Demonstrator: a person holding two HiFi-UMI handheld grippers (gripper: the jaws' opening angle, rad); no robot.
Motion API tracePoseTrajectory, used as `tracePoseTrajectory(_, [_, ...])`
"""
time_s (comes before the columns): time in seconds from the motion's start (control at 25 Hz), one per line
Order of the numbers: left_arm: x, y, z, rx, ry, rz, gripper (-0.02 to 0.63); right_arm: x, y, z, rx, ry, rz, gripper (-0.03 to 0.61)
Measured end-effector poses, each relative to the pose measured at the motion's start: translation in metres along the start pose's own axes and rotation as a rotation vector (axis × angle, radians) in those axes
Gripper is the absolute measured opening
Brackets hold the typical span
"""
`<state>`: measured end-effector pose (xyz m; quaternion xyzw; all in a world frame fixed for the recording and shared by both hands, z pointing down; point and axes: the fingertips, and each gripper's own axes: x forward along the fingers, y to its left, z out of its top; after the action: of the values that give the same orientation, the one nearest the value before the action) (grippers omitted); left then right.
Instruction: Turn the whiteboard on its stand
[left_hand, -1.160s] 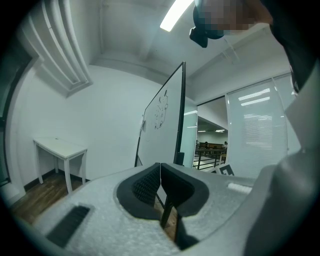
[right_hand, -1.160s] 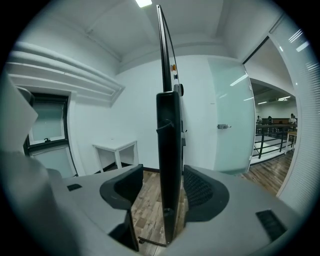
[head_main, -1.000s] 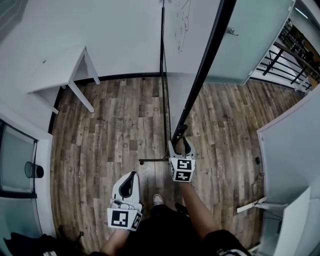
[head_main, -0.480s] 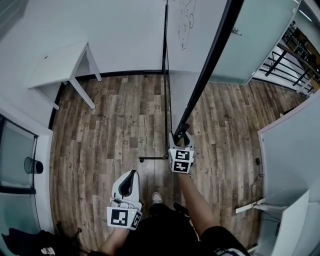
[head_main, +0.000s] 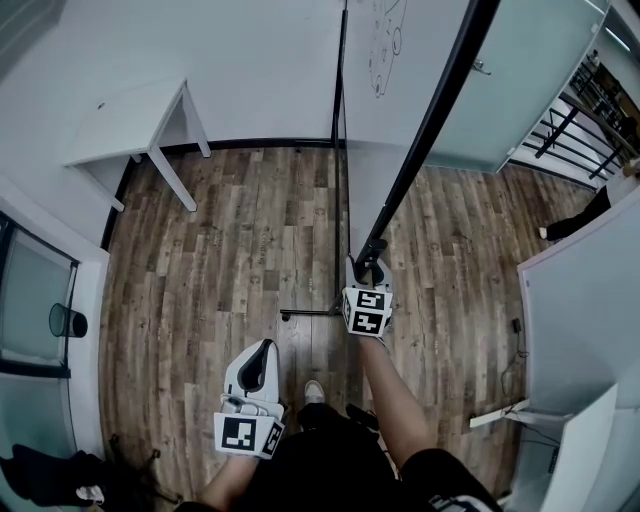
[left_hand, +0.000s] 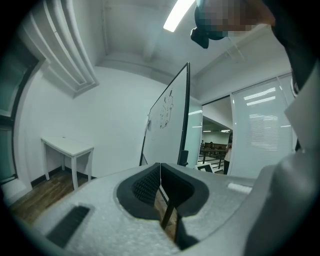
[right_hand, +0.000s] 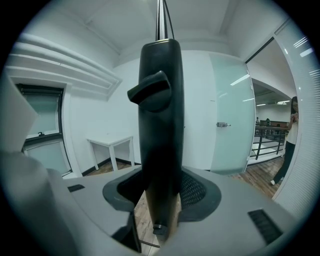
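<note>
At the near end of the whiteboard (head_main: 385, 100), which stood edge-on to us on its stand (head_main: 305, 314) over the wood floor (head_main: 220, 260), we had placed the right gripper (head_main: 368, 268) around the board's dark upright frame (right_hand: 159, 125). Its jaws had just been closing, with the frame between them. In the right gripper view the frame filled the gap and the pads appeared to bear on both of its sides. A knob (right_hand: 150, 92) projected from the frame above the grasp. The left gripper (head_main: 262, 352) hung nearer to us and to the left, well apart from the board, with its jaws drawn together on nothing.

We judged the step in hand to be securing the hold; the turn itself was not yet under way. The next move called for a firm grasp first. After that, we judged, a level sweep of the frame to the left or right would pivot the board. The stand's foot should be kept from dragging across the floor. If the knob was a lock, we judged it might need releasing first.
</note>
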<state>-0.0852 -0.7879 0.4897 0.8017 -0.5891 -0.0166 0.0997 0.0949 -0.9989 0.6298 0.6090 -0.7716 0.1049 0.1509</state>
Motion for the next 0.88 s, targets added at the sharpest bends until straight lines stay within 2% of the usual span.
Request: tracePoseTrajectory(0.88, [-0.110,-0.016,0.000,-0.004,-0.042,-0.009,0.018,-0.090,0.034,-0.038,0.007,0.008,0.010,0.189])
